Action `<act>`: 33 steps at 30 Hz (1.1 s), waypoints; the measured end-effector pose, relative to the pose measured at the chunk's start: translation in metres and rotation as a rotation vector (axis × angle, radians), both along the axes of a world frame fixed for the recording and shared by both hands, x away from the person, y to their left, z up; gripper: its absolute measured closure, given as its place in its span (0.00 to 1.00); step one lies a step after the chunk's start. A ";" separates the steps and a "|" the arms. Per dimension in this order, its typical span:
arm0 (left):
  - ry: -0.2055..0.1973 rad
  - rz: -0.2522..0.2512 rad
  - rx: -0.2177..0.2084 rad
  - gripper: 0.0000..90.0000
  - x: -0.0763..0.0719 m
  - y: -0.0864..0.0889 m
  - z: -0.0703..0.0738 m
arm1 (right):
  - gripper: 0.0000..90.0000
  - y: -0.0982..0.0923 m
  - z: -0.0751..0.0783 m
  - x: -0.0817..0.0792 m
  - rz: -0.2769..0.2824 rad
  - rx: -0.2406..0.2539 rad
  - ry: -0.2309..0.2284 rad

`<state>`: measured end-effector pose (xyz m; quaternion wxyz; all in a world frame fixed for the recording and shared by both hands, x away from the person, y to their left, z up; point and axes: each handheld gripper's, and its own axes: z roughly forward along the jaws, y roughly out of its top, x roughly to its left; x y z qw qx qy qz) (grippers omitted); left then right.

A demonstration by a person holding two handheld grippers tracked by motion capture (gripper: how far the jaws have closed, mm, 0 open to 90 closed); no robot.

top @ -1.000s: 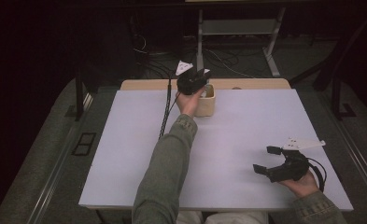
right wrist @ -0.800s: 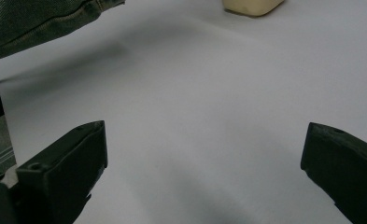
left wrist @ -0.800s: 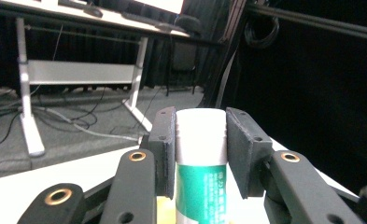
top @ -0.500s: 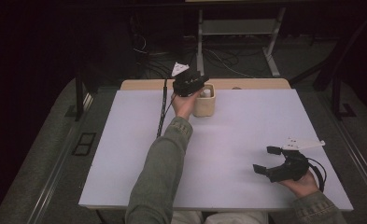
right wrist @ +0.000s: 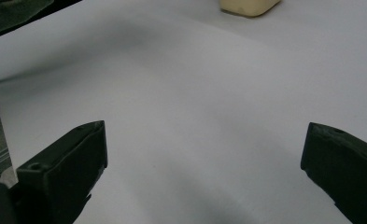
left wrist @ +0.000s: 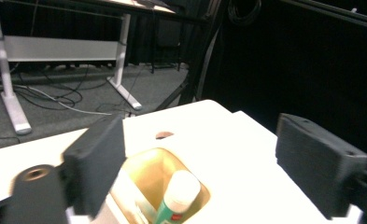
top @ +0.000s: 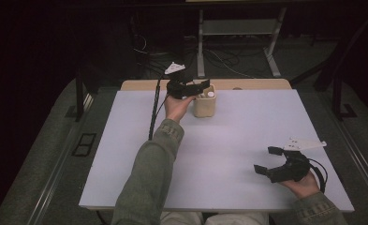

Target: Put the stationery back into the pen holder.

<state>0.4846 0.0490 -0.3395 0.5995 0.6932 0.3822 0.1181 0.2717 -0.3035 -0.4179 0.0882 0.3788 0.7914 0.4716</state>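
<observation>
One cream-coloured cup (top: 204,103) sits in the upper middle of the high view, at the far edge of the pale worktop (top: 228,150), and it is the largest thing in hand: a squat holder with rounded corners, a smooth matte wall and a squarish mouth. It looks like light moulded plastic, stiff enough to pinch by the rim, though I judge it could tip or skid on the smooth sheet if pushed from one side; a hold across a wall near the top seems safest. Standing inside it, in the lower middle of the left gripper view, is a small bottle (left wrist: 177,196) with a white rounded cap and a green body bearing a red mark; beside it leans something pale and flat that I cannot identify. The bottle should be light, rigid and somewhat slick, best taken just under the cap. The left tongs (top: 194,87) hover just above the cup's mouth; they have just been opening and stand spread, nothing between them. The right tongs (top: 267,160) rest at lower right, spread and empty.
</observation>
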 end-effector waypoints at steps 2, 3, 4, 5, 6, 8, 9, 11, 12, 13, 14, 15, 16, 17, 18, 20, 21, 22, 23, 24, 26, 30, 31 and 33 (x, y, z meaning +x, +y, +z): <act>0.010 -0.013 0.009 0.10 -0.002 0.002 0.002 | 0.00 0.000 0.000 0.000 -0.001 -0.001 0.000; 0.013 -0.018 0.011 0.06 -0.003 0.003 0.002 | 0.00 0.000 0.000 0.000 -0.001 -0.001 -0.001; 0.020 -0.026 0.020 0.03 -0.005 0.004 0.003 | 0.00 0.000 0.000 0.000 -0.002 -0.001 -0.001; 0.024 -0.034 0.029 0.00 -0.007 0.006 0.003 | 0.00 0.000 0.000 0.000 0.000 -0.002 0.000; 0.022 -0.034 0.025 0.00 -0.009 0.008 0.004 | 0.00 0.000 0.000 0.000 0.000 -0.004 0.000; 0.017 -0.034 0.034 0.00 -0.013 0.013 0.005 | 0.00 0.000 0.000 0.000 0.000 -0.005 0.002; 0.017 -0.035 0.041 0.00 -0.015 0.015 0.005 | 0.00 0.000 0.000 0.000 -0.001 -0.005 0.002; 0.020 -0.041 0.050 0.00 -0.019 0.021 0.005 | 0.00 0.000 0.000 0.000 -0.002 -0.003 0.002; 0.020 -0.042 0.056 0.00 -0.021 0.023 0.004 | 0.00 0.000 0.000 0.000 -0.002 -0.003 0.002; 0.018 -0.044 0.060 0.00 -0.023 0.026 0.004 | 0.00 0.000 0.000 0.000 -0.002 -0.003 0.002; 0.018 -0.046 0.063 0.00 -0.026 0.028 0.004 | 0.00 0.000 0.000 0.000 -0.003 -0.003 0.003; 0.016 -0.046 0.059 0.00 -0.028 0.031 0.004 | 0.00 0.000 0.000 0.000 -0.003 -0.004 0.003; 0.016 -0.046 0.056 0.00 -0.031 0.033 0.004 | 0.00 0.000 -0.001 0.001 -0.003 -0.004 0.003; 0.015 -0.047 0.057 0.00 -0.033 0.036 0.003 | 0.00 0.000 -0.001 0.001 -0.004 -0.005 0.003; 0.014 -0.050 0.060 0.00 -0.035 0.038 0.003 | 0.00 0.000 -0.001 0.001 -0.004 -0.004 0.006; 0.017 -0.056 0.067 0.00 -0.040 0.043 0.002 | 0.00 0.000 -0.001 0.001 -0.005 -0.005 0.006; 0.018 -0.057 0.070 0.00 -0.042 0.045 0.002 | 0.00 0.000 -0.001 0.001 -0.006 -0.005 0.006; 0.015 -0.058 0.069 0.00 -0.044 0.048 0.002 | 0.00 0.000 -0.001 0.001 -0.006 -0.004 0.006; 0.015 -0.058 0.065 0.00 -0.046 0.050 0.002 | 0.00 0.000 -0.001 0.001 -0.007 -0.005 0.006; 0.016 -0.057 0.065 0.00 -0.049 0.052 0.002 | 0.00 0.000 -0.001 0.001 -0.007 -0.005 0.006; 0.020 -0.057 0.067 0.00 -0.054 0.056 0.002 | 0.00 -0.001 -0.001 0.001 -0.008 -0.005 0.005; 0.020 -0.068 0.069 0.00 -0.064 0.063 0.001 | 0.00 -0.001 -0.001 0.001 -0.012 -0.004 0.010; 0.020 -0.074 0.073 0.00 -0.067 0.064 0.001 | 0.00 -0.001 -0.001 0.001 -0.011 -0.004 0.010; 0.019 -0.077 0.077 0.00 -0.072 0.067 0.001 | 0.00 -0.001 -0.001 0.001 -0.014 -0.005 0.011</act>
